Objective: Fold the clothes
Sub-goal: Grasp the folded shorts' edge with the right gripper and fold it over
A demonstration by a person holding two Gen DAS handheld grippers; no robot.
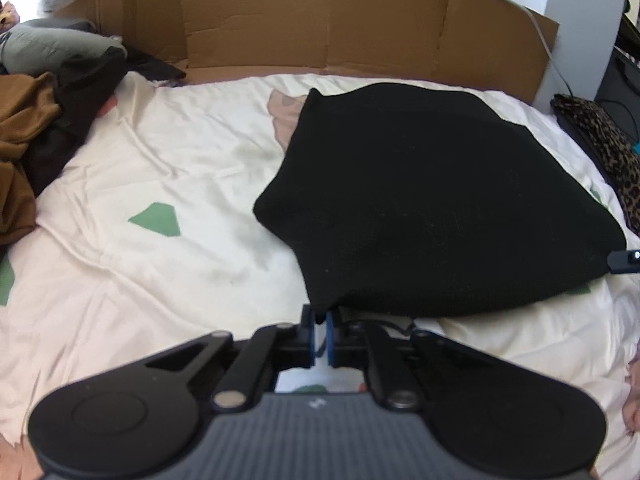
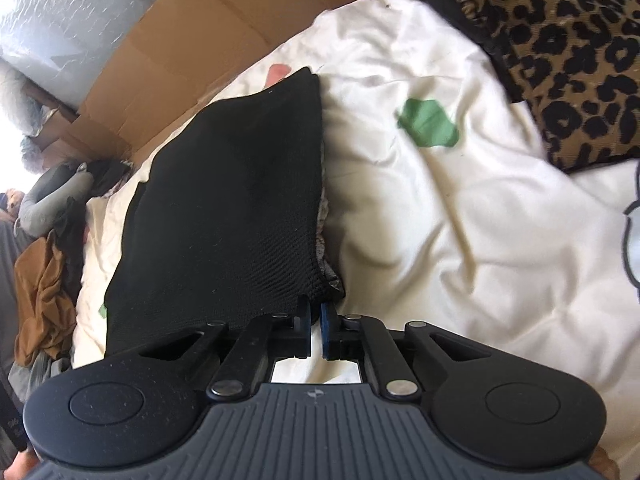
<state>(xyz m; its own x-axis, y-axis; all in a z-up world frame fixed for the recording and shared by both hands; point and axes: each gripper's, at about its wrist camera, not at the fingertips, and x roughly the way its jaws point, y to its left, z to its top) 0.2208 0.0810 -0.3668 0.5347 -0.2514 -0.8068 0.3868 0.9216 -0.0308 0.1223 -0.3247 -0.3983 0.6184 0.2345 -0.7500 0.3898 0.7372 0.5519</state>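
A black knit garment [image 1: 432, 200] lies on the white bedspread [image 1: 168, 168], spread broad and mostly flat, with a rounded far edge and a lifted near hem. Its near corners are raised off the bed, one at each side. A paler, perhaps patterned lining peeks out along its right edge in the right wrist view

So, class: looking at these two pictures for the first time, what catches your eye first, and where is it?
The black garment dominates, lying on the white bedspread; each gripper, left and right, has its jaws shut on a near corner. Next, the leopard-print cushion at the bed's right edge.
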